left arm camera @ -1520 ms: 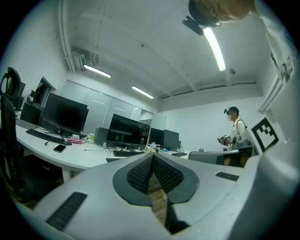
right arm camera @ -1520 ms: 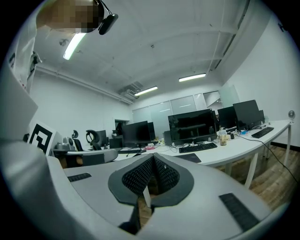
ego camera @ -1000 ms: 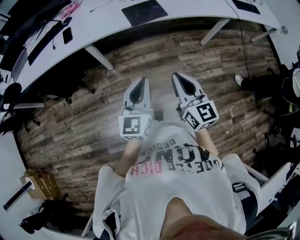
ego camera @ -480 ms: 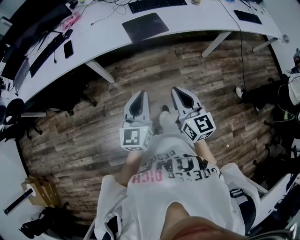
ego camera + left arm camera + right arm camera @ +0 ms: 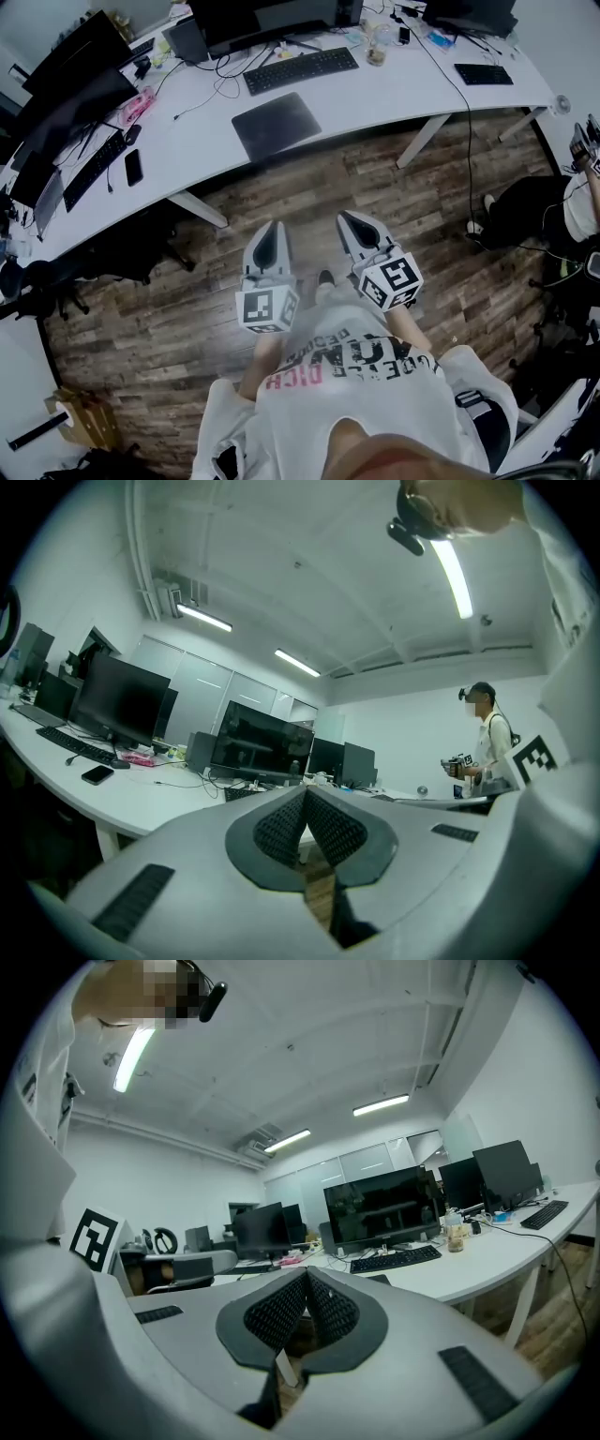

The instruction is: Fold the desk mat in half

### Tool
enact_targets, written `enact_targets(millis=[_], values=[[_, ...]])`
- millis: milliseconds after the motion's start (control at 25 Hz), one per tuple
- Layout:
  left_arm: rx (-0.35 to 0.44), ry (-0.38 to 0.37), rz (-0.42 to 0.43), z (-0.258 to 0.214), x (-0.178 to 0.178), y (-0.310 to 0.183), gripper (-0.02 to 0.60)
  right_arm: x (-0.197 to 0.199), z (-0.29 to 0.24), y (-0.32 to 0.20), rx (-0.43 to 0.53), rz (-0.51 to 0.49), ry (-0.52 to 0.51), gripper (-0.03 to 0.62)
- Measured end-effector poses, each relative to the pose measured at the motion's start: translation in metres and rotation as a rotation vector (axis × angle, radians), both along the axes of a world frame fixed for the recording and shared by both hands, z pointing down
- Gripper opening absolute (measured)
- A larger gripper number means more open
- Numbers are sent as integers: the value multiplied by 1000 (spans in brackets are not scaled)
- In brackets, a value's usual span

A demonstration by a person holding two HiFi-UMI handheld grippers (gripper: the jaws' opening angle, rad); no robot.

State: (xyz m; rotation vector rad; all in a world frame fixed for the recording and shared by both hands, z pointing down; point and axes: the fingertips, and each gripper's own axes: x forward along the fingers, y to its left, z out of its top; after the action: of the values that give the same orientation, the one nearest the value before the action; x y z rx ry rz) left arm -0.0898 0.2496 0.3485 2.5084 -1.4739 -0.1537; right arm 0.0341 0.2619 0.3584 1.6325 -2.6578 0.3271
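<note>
The desk mat (image 5: 277, 125) is lying flat on the white desk (image 5: 403, 94), just in front of the keyboard (image 5: 300, 70). It is looking thin, light and floppy, so pinching its corners probably suits best. A phone (image 5: 134, 167) is sitting well left of the keyboard, obstructing nothing. The left gripper (image 5: 269, 239) and right gripper (image 5: 359, 230) are hanging clenched and empty, well short of the keyboard.

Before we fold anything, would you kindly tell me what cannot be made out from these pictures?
- Desk mat: head view, too small to show thickness or texture; its underside is hidden against the desk.
- Phone: head view, too small to tell which face is up.
- Seated person: head view, cut off by the right edge.
- Floor under the wearer: head view, hidden by the shirt.
</note>
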Motion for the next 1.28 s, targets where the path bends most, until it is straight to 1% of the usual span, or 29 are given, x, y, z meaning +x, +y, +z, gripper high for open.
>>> enact_targets(millis=[200, 360, 520, 760, 920, 1080, 1280], values=[[21, 5, -41, -11, 14, -24, 3, 21, -5, -23, 11, -19, -5, -3], [21, 5, -64, -9, 25, -33, 3, 37, -4, -37, 10, -28, -4, -3], [6, -8, -67, -4, 36, -36, 3, 50, 2, -44, -10, -20, -14, -3], [-1, -21, -61, -3, 41, -51, 3, 61, 5, -55, -24, 1, -18, -3], [-12, -24, -55, 2, 39, -65, 3, 58, 10, -68, -37, 7, -21, -3], [-26, -22, -49, 8, 34, -91, 3, 52, 13, -92, -46, 13, -20, -3], [-34, 16, -51, 4, 21, -138, 3, 39, 9, -136, -51, 5, -8, -3]])
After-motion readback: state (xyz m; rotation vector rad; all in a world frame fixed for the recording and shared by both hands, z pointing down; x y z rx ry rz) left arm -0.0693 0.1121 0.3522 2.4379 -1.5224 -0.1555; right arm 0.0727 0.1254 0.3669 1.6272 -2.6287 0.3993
